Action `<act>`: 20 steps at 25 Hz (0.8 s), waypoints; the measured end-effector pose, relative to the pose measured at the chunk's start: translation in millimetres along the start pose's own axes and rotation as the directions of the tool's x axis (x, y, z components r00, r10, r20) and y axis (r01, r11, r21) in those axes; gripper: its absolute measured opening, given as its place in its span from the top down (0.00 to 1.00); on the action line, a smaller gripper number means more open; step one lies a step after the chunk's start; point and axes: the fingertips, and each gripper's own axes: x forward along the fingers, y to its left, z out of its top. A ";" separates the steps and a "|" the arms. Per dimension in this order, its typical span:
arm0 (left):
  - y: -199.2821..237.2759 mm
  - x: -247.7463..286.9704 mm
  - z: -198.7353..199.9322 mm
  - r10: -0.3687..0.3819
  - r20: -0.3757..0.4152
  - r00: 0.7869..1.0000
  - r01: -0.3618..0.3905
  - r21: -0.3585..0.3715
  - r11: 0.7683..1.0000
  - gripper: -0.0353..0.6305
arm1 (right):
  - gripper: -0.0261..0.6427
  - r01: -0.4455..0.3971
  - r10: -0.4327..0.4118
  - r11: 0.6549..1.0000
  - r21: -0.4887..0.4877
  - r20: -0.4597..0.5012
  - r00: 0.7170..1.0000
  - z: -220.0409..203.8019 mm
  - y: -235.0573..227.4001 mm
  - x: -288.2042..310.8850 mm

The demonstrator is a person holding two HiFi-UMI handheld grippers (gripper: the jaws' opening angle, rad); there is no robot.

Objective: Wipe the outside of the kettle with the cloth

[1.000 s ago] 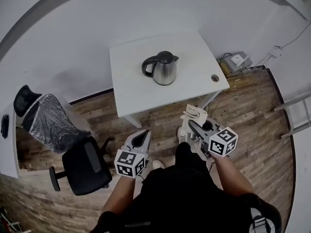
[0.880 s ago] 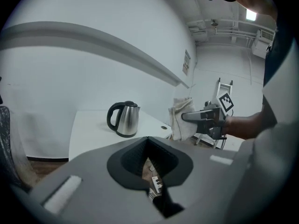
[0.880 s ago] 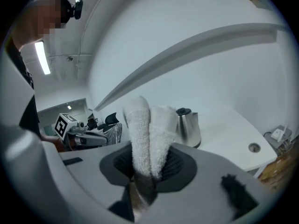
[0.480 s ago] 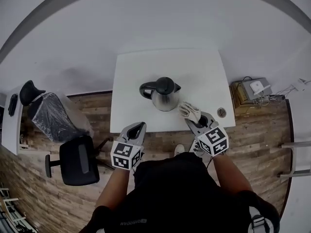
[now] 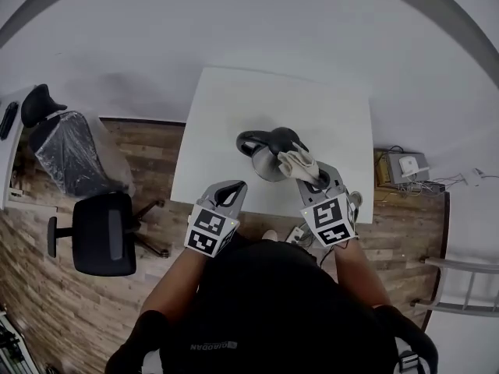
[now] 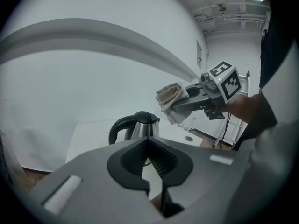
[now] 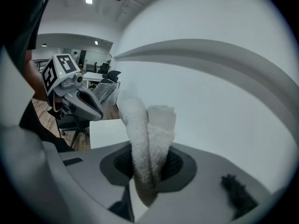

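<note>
Wood floor (image 5: 47, 302). White table (image 5: 226, 123) against the wall. Left of it, a wrapped chair (image 5: 66, 150) under plastic and an office chair (image 5: 97, 244), both black. Steel kettle (image 5: 265, 158) with black lid and handle, upright mid-table. Right gripper (image 5: 309, 176): jaws clamped on the folded white cloth (image 5: 295, 162), held just above the kettle and covering its right side from overhead. Left gripper (image 5: 226, 195): jaws together, nothing between, over the table's near edge.

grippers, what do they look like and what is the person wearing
The left gripper and right gripper are pale grey, wedge-shaped, with ribbed black pads inside the jaws. Each carries a cube of black-and-white square markers. The person wears a black top.
</note>
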 end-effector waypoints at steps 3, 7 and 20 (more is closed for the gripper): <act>26.8 -1.4 -4.1 -0.069 -0.025 0.997 0.070 0.019 0.997 0.94 | 0.82 0.029 -0.028 0.998 0.052 -0.031 0.999 15.8 4.4 21.7; 54.9 -3.5 -16.4 -0.150 -0.041 0.988 0.152 0.030 0.988 0.94 | 0.82 0.073 -0.066 0.995 0.066 -0.101 0.993 22.2 20.9 44.3; 120.4 -22.6 -32.9 -0.317 -0.071 0.946 0.321 0.053 0.946 0.94 | 0.82 0.165 -0.150 0.986 0.014 -0.354 0.923 0.0 73.4 106.4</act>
